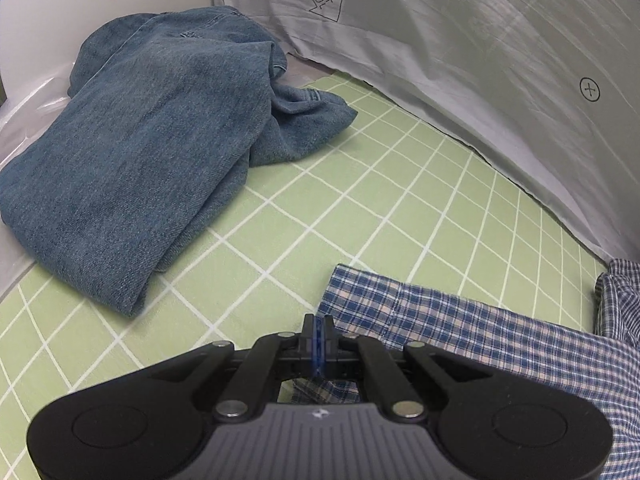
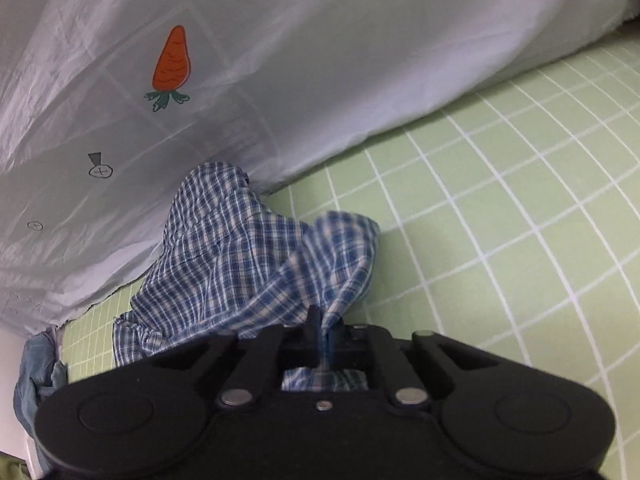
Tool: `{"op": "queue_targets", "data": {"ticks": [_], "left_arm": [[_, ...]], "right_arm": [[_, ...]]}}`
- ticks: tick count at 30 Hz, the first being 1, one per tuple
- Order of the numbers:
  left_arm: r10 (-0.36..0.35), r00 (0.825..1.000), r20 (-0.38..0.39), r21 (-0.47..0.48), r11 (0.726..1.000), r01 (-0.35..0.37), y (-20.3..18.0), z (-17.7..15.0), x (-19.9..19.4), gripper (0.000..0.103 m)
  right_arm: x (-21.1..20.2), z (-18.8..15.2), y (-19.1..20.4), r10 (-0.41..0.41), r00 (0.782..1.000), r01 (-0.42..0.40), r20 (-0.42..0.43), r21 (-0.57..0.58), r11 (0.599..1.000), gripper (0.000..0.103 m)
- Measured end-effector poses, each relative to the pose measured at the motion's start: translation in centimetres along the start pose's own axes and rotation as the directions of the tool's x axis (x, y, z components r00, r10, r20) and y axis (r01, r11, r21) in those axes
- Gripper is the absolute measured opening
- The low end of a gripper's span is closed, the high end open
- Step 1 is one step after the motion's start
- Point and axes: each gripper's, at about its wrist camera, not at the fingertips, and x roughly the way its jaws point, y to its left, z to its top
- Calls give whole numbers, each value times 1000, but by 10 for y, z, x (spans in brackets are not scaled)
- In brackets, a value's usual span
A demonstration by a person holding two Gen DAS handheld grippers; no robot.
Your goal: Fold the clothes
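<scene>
Left gripper (image 1: 318, 322), lower centre of frame: jaws together, pinching edge of plaid garment (image 1: 460, 332).
Right gripper (image 2: 325, 326), lower centre: jaws clamped on same plaid cloth (image 2: 248, 256), bunched mid-frame against white duvet (image 2: 320, 60).
Handling, judged: thin, light, limp; grip hems or corners, keep taut.
Count: one plaid garment, one denim jeans (image 1: 152, 152) heaped upper left, heavier, stiffer; on green grid sheet (image 1: 360, 200).
</scene>
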Motion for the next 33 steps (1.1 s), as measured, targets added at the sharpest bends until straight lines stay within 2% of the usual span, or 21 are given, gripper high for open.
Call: {"op": "queue_targets", "data": {"ticks": [4,7,9,10,11,13,16,18,19,23,25,28,31,33], "left_arm": [[7,1000,8,-11,1000,-7,-1,0,1,1],[8,1000,9,-12,1000,-8,-2,0,1,2],[9,1000,9,-18,1000,-9,-3,1,2,6],[9,1000,8,-23,1000,-9,-3,1,2,6],[11,1000,8,-29,1000,-11,-3,2,3,6],[16,1000,9,-32,999,-16,-4,2,3,6],[4,1000,8,-42,999,-4,-7,2,4,3],[-41,999,5,-52,998,42,-12,1,1,1],[-65,998,3,-58,996,65,-15,0,0,1],[-166,986,4,46,985,166,-56,-12,-18,0],[-236,972,-4,96,967,235,-81,-23,-32,0],[-353,935,-46,205,912,355,-129,-57,-61,0],[-442,889,-119,306,835,457,-172,-100,-91,0],[-494,847,-197,345,773,532,-194,-135,-111,1]], "right_arm": [[15,18,8,-57,998,61,35,-121,991,2],[22,24,4,-79,996,83,32,-144,986,2],[18,23,5,-104,994,109,41,-157,982,2],[14,22,5,-120,992,126,49,-156,980,5],[10,21,5,-135,989,143,56,-154,978,11],[0,18,5,-166,984,175,72,-148,973,56],[-34,-4,-2,-176,978,188,113,-108,976,69],[-56,-24,-7,-186,975,199,122,-99,975,78],[-65,-36,-11,-199,973,211,114,-104,972,79],[-100,-83,-25,-243,967,250,76,-112,962,79],[-117,-107,-35,-244,969,248,48,-92,964,79],[-138,-139,-49,-223,975,223,13,-34,974,79],[-152,-163,-63,-218,976,218,-19,3,976,79],[-161,-171,-66,-207,978,207,-15,-2,978,79]]}}
